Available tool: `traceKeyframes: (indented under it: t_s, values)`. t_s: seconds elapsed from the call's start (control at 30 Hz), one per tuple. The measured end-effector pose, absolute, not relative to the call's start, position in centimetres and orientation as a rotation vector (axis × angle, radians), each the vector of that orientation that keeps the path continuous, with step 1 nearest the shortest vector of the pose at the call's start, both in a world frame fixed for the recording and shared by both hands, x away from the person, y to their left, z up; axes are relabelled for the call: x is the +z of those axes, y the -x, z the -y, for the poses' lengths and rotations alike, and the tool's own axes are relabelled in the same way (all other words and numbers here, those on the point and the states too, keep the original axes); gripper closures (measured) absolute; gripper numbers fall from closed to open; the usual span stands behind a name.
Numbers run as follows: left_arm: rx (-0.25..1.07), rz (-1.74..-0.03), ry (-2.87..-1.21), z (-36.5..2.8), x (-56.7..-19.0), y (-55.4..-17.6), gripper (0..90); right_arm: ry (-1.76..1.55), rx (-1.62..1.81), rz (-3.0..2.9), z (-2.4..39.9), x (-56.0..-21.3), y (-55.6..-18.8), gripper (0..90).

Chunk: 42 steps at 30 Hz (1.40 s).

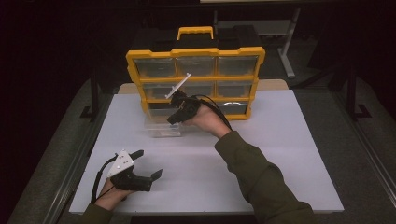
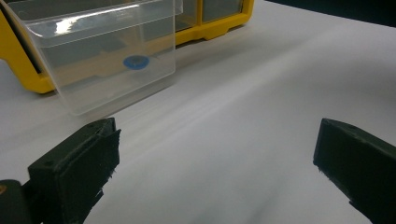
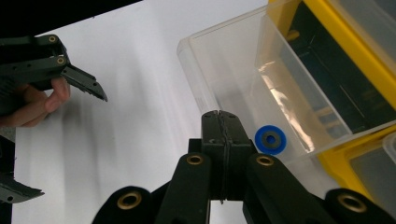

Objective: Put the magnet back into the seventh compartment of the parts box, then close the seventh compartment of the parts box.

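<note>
Low at the left of the high view: left gripper (image 1: 150, 163), jaws wide apart, nothing between them, just above the flat white table (image 1: 280, 154). No part in the work right now, by the look of it.

A bit farther in, near the middle of the high view: see-through plastic drawer (image 1: 161, 127), pulled out and sitting on the table right in front of the case. Inside it, flat on the bottom: small round blue ring with a hole in the middle (image 3: 271, 139). Also seen through the drawer's clear wall at the upper left of the left gripper view.

Right above the drawer's rim: right gripper (image 3: 219, 114), clenched tight, jaws pressed flat together, nothing to see between them. Blue ring just beside its tip, not touched.

Farthest back: big yellow plastic case with rows of clear drawers and a handle on top (image 1: 196, 52), standing upright. Dark open slot (image 3: 345, 93) at its bottom row, right behind the drawer.

Most likely done: drawer out, blue ring inside it. Most likely left: drawer slid back into the open slot.

No brand, label or writing to read on the case, drawer or ring.
</note>
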<state>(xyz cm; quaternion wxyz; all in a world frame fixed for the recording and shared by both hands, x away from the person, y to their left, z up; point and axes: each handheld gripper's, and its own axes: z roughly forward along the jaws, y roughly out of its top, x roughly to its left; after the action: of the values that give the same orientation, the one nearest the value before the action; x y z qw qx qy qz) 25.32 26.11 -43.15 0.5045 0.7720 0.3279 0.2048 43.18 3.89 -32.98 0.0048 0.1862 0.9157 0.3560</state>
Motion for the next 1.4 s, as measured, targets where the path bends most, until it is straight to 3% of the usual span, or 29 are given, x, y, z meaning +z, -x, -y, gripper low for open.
traceKeyframes:
  t_s: [1.4]
  values:
    - [0.492,-0.796,-1.854,-26.1,-43.2,-25.3,0.0,-0.558,1.093,-2.928,-5.2,-35.9,-42.8,89.0]
